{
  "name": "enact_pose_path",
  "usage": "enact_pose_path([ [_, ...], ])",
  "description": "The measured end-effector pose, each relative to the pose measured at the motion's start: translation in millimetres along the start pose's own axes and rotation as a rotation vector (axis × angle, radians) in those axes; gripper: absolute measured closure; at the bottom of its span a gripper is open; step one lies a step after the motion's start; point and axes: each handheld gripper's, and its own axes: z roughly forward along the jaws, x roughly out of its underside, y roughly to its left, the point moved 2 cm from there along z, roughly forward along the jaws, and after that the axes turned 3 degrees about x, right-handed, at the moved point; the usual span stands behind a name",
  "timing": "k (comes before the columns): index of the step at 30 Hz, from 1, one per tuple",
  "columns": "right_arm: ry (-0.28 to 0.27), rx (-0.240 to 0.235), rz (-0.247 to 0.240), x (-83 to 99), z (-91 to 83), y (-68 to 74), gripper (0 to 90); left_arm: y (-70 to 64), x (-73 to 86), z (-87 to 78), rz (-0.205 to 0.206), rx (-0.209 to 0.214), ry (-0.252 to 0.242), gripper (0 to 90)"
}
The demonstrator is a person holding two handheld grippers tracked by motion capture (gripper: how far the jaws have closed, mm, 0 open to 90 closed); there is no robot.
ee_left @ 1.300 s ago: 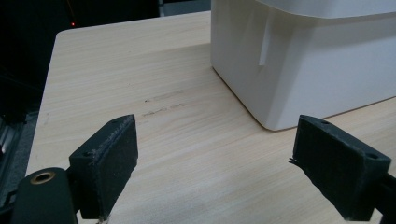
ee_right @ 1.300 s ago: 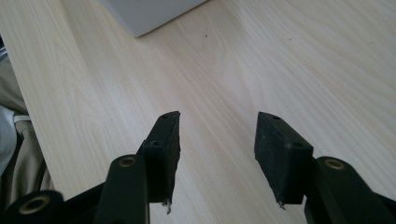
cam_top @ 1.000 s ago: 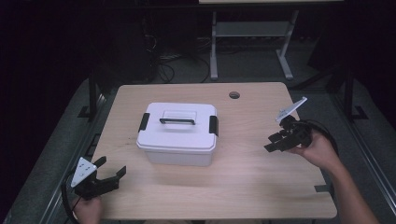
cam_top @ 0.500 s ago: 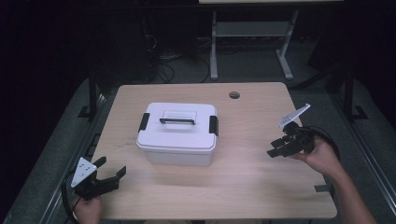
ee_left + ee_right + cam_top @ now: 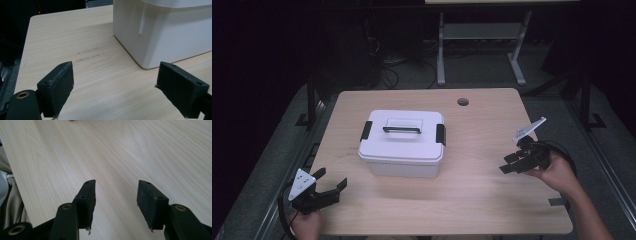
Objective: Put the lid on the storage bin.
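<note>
High view shows the white box's (image 5: pixel 402 145) lid and handle; both tongs, left (image 5: pixel 332 187) and right (image 5: pixel 511 164), gape released.

centre: lidded storage box (image 5: pixel 402 144) on the tabletop (image 5: pixel 472 205)
near left corner: left tool (image 5: pixel 331 187), well apart from the box
right edge: right tool (image 5: pixel 510 163)
far side: cable hole (image 5: pixel 463 102) behind the box

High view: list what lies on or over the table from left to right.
left gripper at the near left corner → white lidded box with its black handle → round hole in the tabletop → right gripper near the right edge.
</note>
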Motion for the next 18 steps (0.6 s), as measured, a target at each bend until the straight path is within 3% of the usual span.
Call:
enact_pose_path([
  [18,0.000,-0.012,0.022,16.0,7.7,-1.3,47.8,-0.1,0.3,0.3,0.002,-0.001,0.005,13.3],
])
